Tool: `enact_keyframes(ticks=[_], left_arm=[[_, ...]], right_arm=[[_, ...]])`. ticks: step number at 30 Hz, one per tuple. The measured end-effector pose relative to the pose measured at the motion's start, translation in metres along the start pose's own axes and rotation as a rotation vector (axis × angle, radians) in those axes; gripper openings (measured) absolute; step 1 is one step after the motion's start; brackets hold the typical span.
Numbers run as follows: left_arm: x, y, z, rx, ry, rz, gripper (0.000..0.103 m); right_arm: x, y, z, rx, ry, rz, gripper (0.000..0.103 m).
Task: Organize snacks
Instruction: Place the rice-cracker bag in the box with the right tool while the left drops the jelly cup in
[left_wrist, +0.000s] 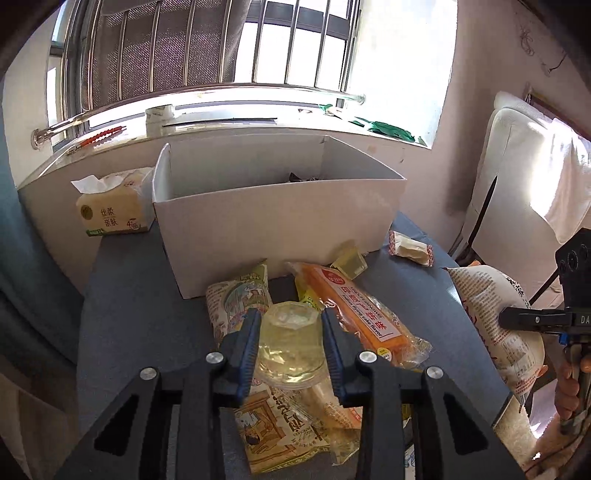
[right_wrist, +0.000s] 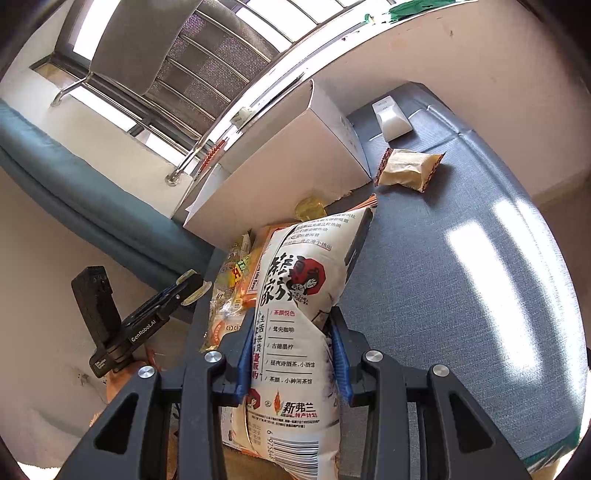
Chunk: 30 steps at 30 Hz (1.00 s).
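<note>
Left wrist view: left gripper (left_wrist: 290, 332) clamps a jelly cup (left_wrist: 289, 343), right gripper (right_wrist: 291, 354) pinches a white snack bag (right_wrist: 295, 325); both likely go next into the box (left_wrist: 273, 218) at 12 o'clock.

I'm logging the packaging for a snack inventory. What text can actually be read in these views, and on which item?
"丝柔 亲肤": pale yellow tissue pack.
"cake flavor": long orange wrapped cake bar; its Chinese characters are blurred.
"新弗兰", "茶颜悦色": big white printed snack bag held in the right tongs; its barcode digits are cut off.
"GenRobot.AI": left tongs.
The yellow cartoon packet is too blurred to read.
</note>
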<state>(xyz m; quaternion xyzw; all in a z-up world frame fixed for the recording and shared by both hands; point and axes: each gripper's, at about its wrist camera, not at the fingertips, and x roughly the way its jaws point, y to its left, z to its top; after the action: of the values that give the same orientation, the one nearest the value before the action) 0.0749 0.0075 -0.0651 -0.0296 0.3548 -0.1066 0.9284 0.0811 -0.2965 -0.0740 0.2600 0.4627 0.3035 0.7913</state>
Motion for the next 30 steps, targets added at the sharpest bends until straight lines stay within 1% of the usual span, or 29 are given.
enact_keyframes(ticks=[3,7,10,13,15,16,18,22,23,26,27,28,29,30], left_arm=[[-0.013,0.005,0.013,-0.02,-0.059,-0.02,0.036],[-0.025,0.017,0.042,-0.067,-0.129,-0.045,0.036],[-0.029,0.021,0.073,-0.052,-0.186,-0.033,0.036],[-0.022,0.031,0.107,-0.056,-0.218,-0.04,0.036],[-0.013,0.04,0.129,-0.051,-0.233,-0.018,0.036],[-0.006,0.045,0.138,-0.054,-0.231,-0.019,0.036],[0.009,0.056,0.156,-0.07,-0.213,-0.015,0.036],[0.044,0.075,0.176,-0.065,-0.169,0.022,0.036],[0.052,0.079,0.178,-0.064,-0.156,0.024,0.036],[0.071,0.088,0.177,-0.075,-0.126,0.035,0.037],[0.077,0.091,0.176,-0.087,-0.11,0.037,0.038],[0.081,0.093,0.173,-0.098,-0.088,0.042,0.041],[0.086,0.094,0.171,-0.1,-0.066,0.047,0.047],[0.087,0.095,0.168,-0.103,-0.055,0.059,0.073]], right_arm=[[0.004,0.015,0.011,-0.044,-0.016,0.028,0.04],[0.011,0.047,0.044,-0.148,-0.041,0.013,0.04],[0.019,0.071,0.08,-0.234,-0.069,-0.002,0.04],[0.037,0.084,0.127,-0.271,-0.086,-0.059,0.04],[0.051,0.09,0.159,-0.294,-0.097,-0.092,0.04],[0.059,0.093,0.173,-0.293,-0.101,-0.118,0.04],[0.079,0.098,0.201,-0.301,-0.079,-0.176,0.04],[0.116,0.099,0.237,-0.367,-0.056,-0.318,0.04],[0.123,0.097,0.243,-0.372,-0.049,-0.338,0.04],[0.138,0.087,0.253,-0.366,-0.036,-0.363,0.041],[0.141,0.084,0.254,-0.362,-0.036,-0.378,0.043],[0.143,0.081,0.254,-0.351,-0.033,-0.397,0.049],[0.144,0.077,0.255,-0.326,-0.031,-0.404,0.073],[0.143,0.073,0.254,-0.301,-0.039,-0.392,0.102]])
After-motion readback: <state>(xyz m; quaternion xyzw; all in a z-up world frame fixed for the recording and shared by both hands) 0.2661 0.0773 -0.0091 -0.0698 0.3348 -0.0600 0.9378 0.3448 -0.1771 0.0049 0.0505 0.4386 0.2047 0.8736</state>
